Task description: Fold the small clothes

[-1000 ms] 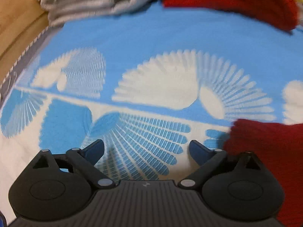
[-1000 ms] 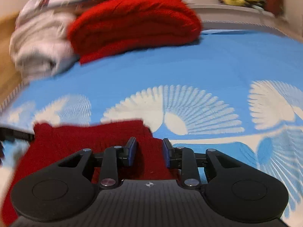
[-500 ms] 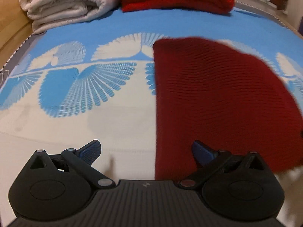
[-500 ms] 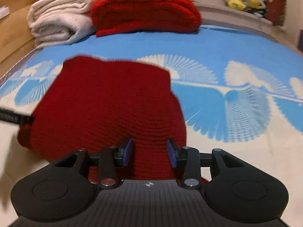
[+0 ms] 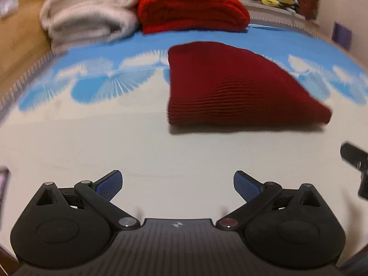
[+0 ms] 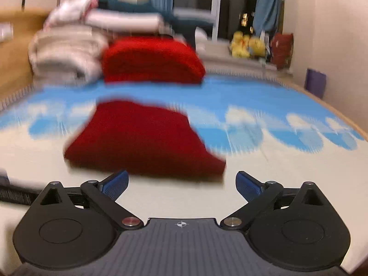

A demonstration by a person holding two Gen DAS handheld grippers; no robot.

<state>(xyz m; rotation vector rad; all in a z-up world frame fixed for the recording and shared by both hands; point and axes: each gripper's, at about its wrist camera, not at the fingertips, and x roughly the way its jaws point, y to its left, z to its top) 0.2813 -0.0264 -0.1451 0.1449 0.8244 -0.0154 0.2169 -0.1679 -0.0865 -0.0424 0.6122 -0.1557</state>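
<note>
Dark red knit, the small garment (image 5: 232,87) lies folded flat on the bed (image 5: 161,156), ahead of both tongs and touching neither. The left tongs (image 5: 178,185) stand wide apart with nothing between them, the garment ahead and slightly to their right. The right tongs (image 6: 181,185) are opening, also empty, with the fold's near edge just beyond their tips. Letting go probably leaves the fold to settle by itself. Farther ahead, a brighter red folded knit (image 5: 193,11) and pale blankets (image 5: 89,20) sit stacked, likely the finished pile.
</note>
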